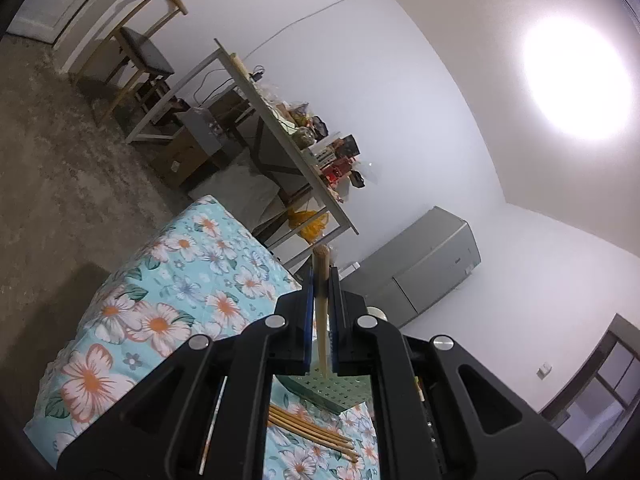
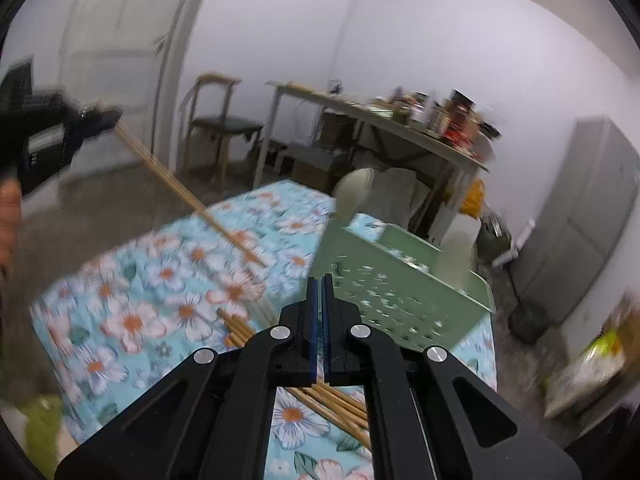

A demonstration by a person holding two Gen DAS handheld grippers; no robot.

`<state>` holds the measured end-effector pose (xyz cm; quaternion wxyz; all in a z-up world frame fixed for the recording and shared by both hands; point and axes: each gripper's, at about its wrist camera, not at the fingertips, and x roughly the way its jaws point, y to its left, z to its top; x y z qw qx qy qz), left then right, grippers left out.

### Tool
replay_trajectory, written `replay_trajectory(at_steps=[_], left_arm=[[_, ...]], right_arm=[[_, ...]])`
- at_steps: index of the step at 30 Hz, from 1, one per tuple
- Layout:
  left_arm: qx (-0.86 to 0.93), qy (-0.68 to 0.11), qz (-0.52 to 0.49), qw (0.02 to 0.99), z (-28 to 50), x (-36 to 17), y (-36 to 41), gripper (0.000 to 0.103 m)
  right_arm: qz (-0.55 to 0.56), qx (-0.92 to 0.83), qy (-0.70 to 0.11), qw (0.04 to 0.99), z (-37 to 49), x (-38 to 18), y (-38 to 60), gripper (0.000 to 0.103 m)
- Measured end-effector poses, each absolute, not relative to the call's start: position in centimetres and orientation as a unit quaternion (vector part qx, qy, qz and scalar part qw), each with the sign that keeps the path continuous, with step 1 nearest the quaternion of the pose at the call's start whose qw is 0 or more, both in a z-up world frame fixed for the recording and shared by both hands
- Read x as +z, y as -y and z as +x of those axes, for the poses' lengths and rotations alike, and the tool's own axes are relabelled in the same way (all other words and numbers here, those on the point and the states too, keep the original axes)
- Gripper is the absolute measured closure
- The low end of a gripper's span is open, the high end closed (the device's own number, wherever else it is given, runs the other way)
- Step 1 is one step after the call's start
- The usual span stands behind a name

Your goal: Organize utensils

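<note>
I am partway through sorting the chopsticks into the basket: my left gripper (image 1: pixel 320 280) is pinching a small bundle of pale wooden chopsticks (image 1: pixel 321 304) near one end, the blue pads pressed against the wood on both sides, while my right gripper (image 2: pixel 320 292) has its pads pressed together with nothing between them. In the right wrist view the held bundle slants from the left gripper in the upper left of the frame down toward the middle, its free end hanging over the floral tablecloth (image 2: pixel 132 296). The green perforated basket (image 2: pixel 404 300) stands right of centre on that cloth, and more loose chopsticks (image 2: pixel 332 404) lie flat at the bottom centre, just beside the basket. As I judge it, the next move calls for swinging the held bundle over the basket's open top and tipping it in, then going back for the loose ones. The sticks look thin, straight, smooth and light tan; blur keeps me from counting them.
</note>
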<state>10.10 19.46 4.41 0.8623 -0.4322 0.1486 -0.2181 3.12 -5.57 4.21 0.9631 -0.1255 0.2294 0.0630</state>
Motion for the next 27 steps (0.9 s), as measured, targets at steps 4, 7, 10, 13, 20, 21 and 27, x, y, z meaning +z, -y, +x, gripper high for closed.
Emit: replay_trajectory(at_steps=[4,7,10,13,20,21,27], left_arm=[[-0.228,-0.149,-0.426,0.863,10.1,5.1,-18.6,0.098],[-0.228,-0.149,-0.417,0.867,10.0,5.6,-18.0,0.098],[-0.225,-0.151,-0.41,0.871,10.0,5.9,-17.6,0.098],[-0.218,-0.159,-0.408,0.872,10.1,5.8,-17.3,0.098],[-0.205,-0.167,-0.406,0.875,10.3,5.2,-17.3,0.098],[-0.204,-0.167,-0.407,0.875,10.4,5.1,-17.4,0.098],[-0.2,-0.17,-0.413,0.872,11.1,4.5,-17.9,0.098]], right_arm=[[-0.061,0.056,-0.227,0.97,2.1,4.6,9.1,0.101],[-0.039,0.075,-0.242,0.967,2.7,4.1,10.0,0.101],[-0.03,0.121,-0.271,0.955,3.0,2.3,9.4,0.101],[-0.057,0.145,-0.298,0.942,3.7,0.4,7.6,0.097],[-0.15,0.197,-0.364,0.898,7.8,-5.3,3.0,0.084],[-0.162,0.199,-0.368,0.894,8.1,-5.9,2.6,0.083],[-0.273,0.207,-0.371,0.863,9.8,-8.8,-1.2,0.077]])
